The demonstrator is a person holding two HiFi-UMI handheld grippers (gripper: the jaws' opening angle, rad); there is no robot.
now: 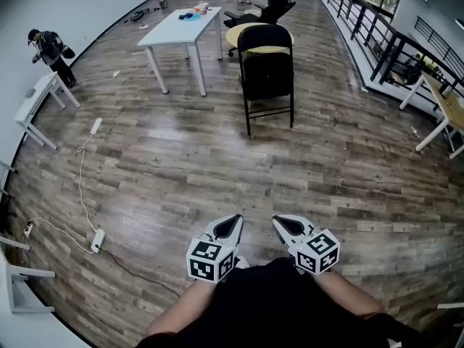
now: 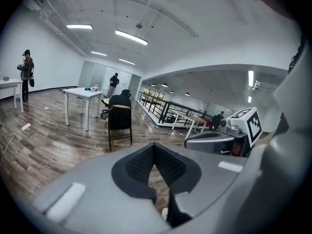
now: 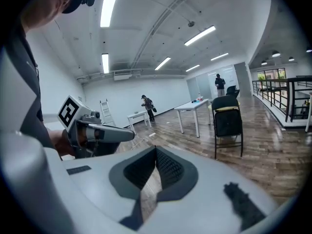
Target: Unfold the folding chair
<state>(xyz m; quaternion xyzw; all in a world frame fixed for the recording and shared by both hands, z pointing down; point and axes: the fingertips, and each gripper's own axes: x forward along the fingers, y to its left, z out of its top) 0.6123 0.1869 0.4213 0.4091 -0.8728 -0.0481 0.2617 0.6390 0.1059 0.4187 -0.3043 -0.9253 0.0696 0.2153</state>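
Note:
The black folding chair stands upright on the wood floor, well ahead of me, its seat hanging nearly flat against the frame. It also shows small in the left gripper view and the right gripper view. Both grippers are held close to my body, far from the chair. My left gripper is shut with nothing in it, its jaws meeting in its own view. A short way to its right, my right gripper is likewise shut and empty.
A white table stands left of the chair, with a round yellow table and an office chair behind it. A power strip and cable lie at my left. A person stands by a white desk. A railing runs along the right.

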